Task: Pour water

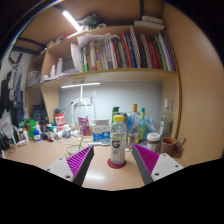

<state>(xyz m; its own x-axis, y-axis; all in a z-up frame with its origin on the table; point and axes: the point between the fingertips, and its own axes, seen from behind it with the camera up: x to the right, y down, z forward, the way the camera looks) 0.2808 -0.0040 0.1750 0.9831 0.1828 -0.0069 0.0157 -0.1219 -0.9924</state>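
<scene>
A clear plastic bottle (118, 140) with a white label stands upright on a round red coaster (117, 162) on the wooden desk (112, 175). My gripper (113, 161) is open, its purple pads (80, 160) spread wide at either side. The bottle stands just ahead of the fingertips, centred between them, with a clear gap on both sides. Nothing is held.
Several bottles and jars (142, 125) crowd the back of the desk under a lit shelf of books (120, 50). A clear pitcher (83, 118) stands at back left, a cup (154, 141) at right. More small items (30, 130) line the left side.
</scene>
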